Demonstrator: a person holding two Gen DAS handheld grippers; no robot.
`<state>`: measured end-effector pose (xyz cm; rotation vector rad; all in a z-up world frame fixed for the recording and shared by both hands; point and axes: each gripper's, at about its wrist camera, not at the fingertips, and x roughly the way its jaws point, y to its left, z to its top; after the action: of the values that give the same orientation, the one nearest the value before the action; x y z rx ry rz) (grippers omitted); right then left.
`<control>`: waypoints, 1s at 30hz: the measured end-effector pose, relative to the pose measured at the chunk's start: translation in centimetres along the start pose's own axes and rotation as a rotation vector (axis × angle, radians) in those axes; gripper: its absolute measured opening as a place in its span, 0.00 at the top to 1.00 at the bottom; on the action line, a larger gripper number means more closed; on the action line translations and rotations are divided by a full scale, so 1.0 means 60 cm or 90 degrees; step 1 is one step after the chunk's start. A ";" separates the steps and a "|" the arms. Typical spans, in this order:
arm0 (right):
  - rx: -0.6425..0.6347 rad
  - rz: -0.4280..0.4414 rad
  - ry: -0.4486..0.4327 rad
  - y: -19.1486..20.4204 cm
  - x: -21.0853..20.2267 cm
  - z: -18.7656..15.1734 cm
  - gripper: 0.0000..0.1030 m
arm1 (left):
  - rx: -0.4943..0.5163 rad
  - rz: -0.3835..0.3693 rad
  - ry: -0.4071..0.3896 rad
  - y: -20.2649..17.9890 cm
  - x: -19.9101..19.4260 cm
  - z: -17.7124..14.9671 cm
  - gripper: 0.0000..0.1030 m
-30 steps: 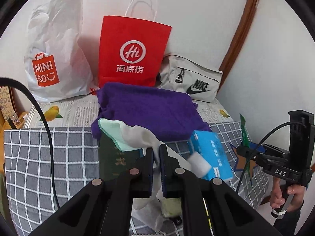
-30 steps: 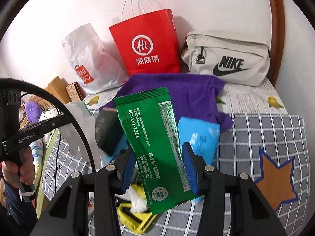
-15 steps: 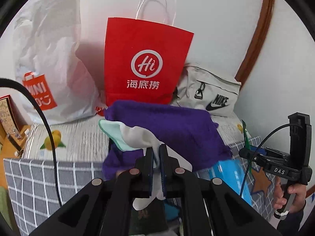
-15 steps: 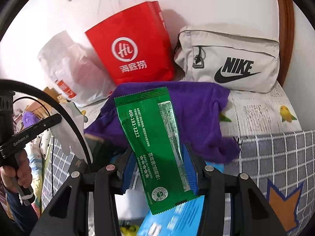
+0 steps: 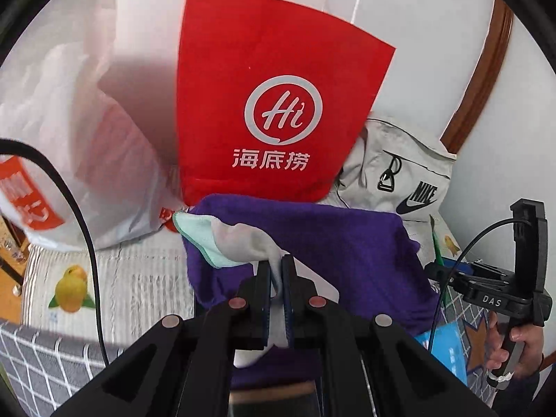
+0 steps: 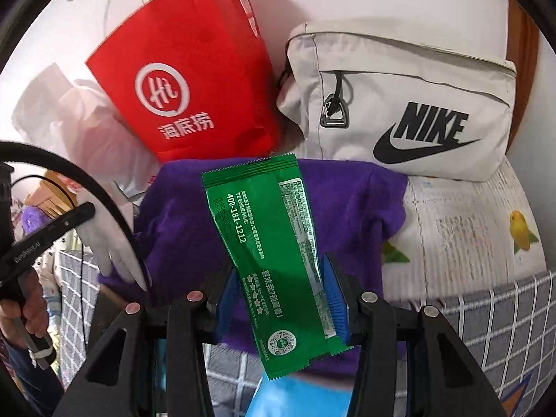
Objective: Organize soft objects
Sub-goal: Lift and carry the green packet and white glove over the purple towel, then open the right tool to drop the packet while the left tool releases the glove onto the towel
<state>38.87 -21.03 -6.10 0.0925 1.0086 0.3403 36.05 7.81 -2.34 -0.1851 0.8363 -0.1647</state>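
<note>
My left gripper (image 5: 276, 271) is shut on a white sock with a mint-green toe (image 5: 222, 239), held above a purple towel (image 5: 333, 253). My right gripper (image 6: 278, 274) is shut on a green foil packet (image 6: 271, 243), held upright over the same purple towel (image 6: 347, 208). A red "Hi" paper bag (image 5: 278, 104) stands just behind the towel and also shows in the right wrist view (image 6: 187, 83). A blue tissue pack (image 5: 448, 347) lies at the towel's right, partly hidden.
A white Miniso plastic bag (image 5: 69, 160) stands left of the red bag. A grey Nike pouch (image 6: 399, 111) leans on the wall at the right. The bed has a grey checked cover (image 6: 486, 312) and a fruit-print sheet (image 5: 104, 278).
Both grippers have moved forward and up toward the bags at the wall. The red bag and Nike pouch appear larger and closer. Both grips are unchanged.
</note>
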 end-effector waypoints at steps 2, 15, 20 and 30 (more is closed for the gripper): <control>0.005 -0.002 0.010 -0.006 0.016 0.009 0.55 | 0.005 0.000 0.003 0.001 0.014 0.009 0.93; 0.034 -0.028 0.090 -0.047 0.120 0.041 0.56 | 0.003 0.004 0.070 0.010 0.137 0.023 0.93; 0.043 -0.037 0.117 -0.057 0.143 0.044 0.56 | 0.005 0.014 0.093 0.008 0.157 0.020 0.93; 0.038 -0.055 0.149 -0.053 0.179 0.051 0.54 | 0.005 0.037 0.138 0.001 0.176 0.010 0.81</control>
<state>47.38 -20.34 -13.93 0.0629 1.2508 0.2454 43.49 5.63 -9.56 -0.1360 1.0554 -0.1345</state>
